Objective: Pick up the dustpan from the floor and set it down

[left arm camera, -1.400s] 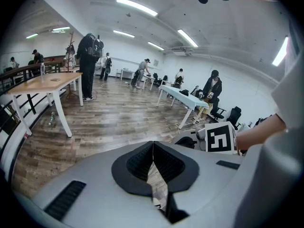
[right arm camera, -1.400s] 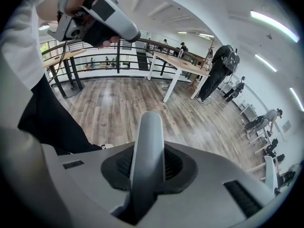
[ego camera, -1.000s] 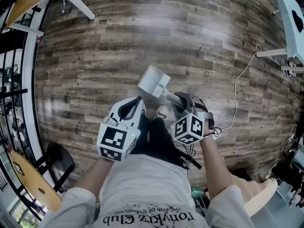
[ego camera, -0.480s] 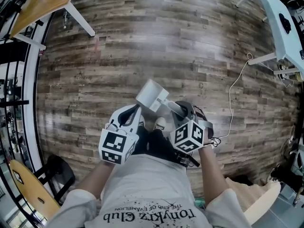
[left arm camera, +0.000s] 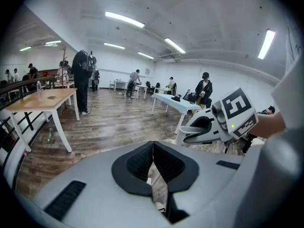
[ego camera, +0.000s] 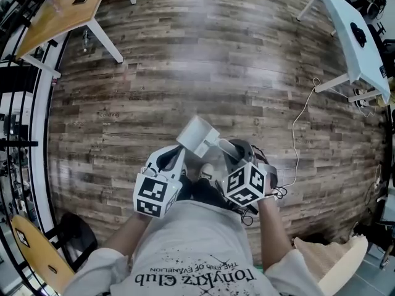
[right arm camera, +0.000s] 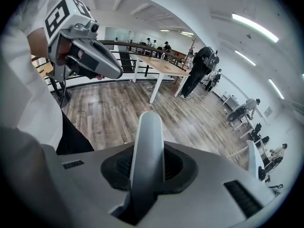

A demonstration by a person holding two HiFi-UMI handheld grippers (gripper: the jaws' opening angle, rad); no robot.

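Fingers (left arm camera: 135, 164) of the left gripper (left arm camera: 153, 148) are pressed together with nothing between them (only a sliver of floor shows lower down, behind the pads). In the head view this left gripper (ego camera: 178, 154) sits low at the left of the person's body, just beside the dustpan but, as far as can be seen, not touching it. A wooden desk (ego camera: 62, 8) stands well apart at the upper left.

At the centre, the dustpan (ego camera: 197, 137) is off the wood-plank floor (ego camera: 216, 60) and held up in front of the person's white shirt (ego camera: 191, 251), its pale grey pan pointing away from the body between the two grippers.

To the right, the right gripper (ego camera: 229, 148) has its fingers clamped on the dustpan's handle; in its own view the handle (right arm camera: 148, 141) runs straight up out of the black pads (right arm camera: 176, 167), which close on it from both sides. A thin cable (ego camera: 302, 128) trails across the floor farther right, towards a white desk (ego camera: 355, 36) at the upper right.
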